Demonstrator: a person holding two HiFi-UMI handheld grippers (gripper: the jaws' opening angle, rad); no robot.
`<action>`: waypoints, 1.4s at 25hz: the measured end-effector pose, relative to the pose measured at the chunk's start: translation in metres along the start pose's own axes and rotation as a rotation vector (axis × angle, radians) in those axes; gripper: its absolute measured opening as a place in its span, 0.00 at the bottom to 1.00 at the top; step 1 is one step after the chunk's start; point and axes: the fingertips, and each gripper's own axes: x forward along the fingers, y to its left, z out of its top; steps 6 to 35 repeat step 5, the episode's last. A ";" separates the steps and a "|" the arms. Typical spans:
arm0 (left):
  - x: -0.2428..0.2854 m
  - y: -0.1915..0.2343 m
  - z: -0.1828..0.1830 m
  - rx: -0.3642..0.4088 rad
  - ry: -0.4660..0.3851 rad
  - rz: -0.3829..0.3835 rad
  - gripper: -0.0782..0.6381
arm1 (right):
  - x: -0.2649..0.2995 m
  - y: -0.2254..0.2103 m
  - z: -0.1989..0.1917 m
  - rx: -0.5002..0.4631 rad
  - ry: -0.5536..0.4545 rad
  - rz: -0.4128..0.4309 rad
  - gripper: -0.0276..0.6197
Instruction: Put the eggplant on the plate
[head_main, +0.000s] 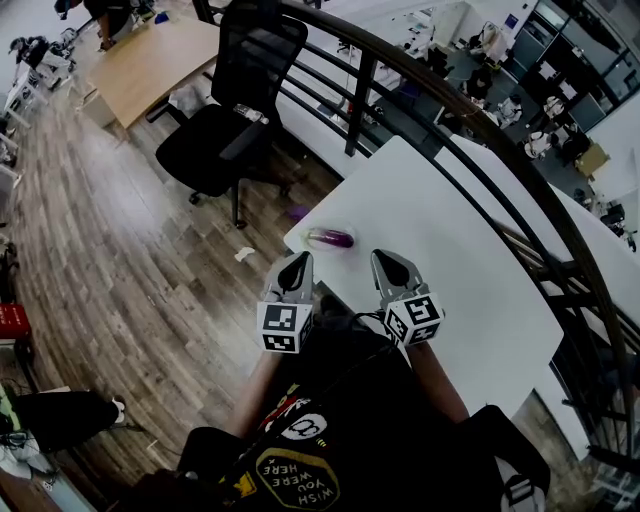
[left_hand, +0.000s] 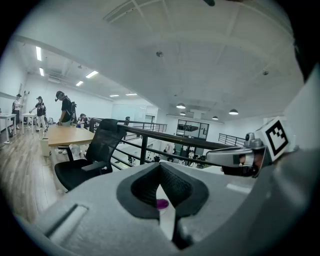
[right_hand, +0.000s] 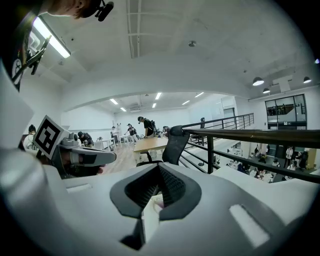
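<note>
On the white table (head_main: 450, 260), close to the corner nearest the black office chair (head_main: 225, 130), the purple eggplant (head_main: 330, 238) lay on its side, stretched across the head view and touched by nothing. Both grippers were held side by side over the table's near edge, pointing ahead and slightly downward. The left gripper (head_main: 297, 258) had its jaws drawn together to a point and gripped nothing; its tip sat near the eggplant but short of it, a little to the left. In the left gripper view a scrap of purple showed low in the gap behind the meeting tips. The right gripper (head_main: 388, 257) was likewise pressed closed and empty, its tip further from the eggplant, off to the right. A dark railing (head_main: 420, 75) curved round the far side of the table, with a lower floor visible beyond it. Behind the chair, a wooden floor (head_main: 120, 260) ran back to a wooden table (head_main: 150, 60), where the left gripper view showed several people (left_hand: 65, 107) standing.
</note>
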 end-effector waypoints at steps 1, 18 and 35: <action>-0.001 0.001 -0.001 0.000 -0.001 0.002 0.12 | 0.001 0.001 0.000 -0.003 0.001 0.003 0.05; -0.005 0.006 -0.001 -0.002 -0.008 0.010 0.12 | 0.005 0.007 0.001 -0.003 -0.013 0.017 0.05; -0.005 0.006 -0.001 -0.002 -0.008 0.010 0.12 | 0.005 0.007 0.001 -0.003 -0.013 0.017 0.05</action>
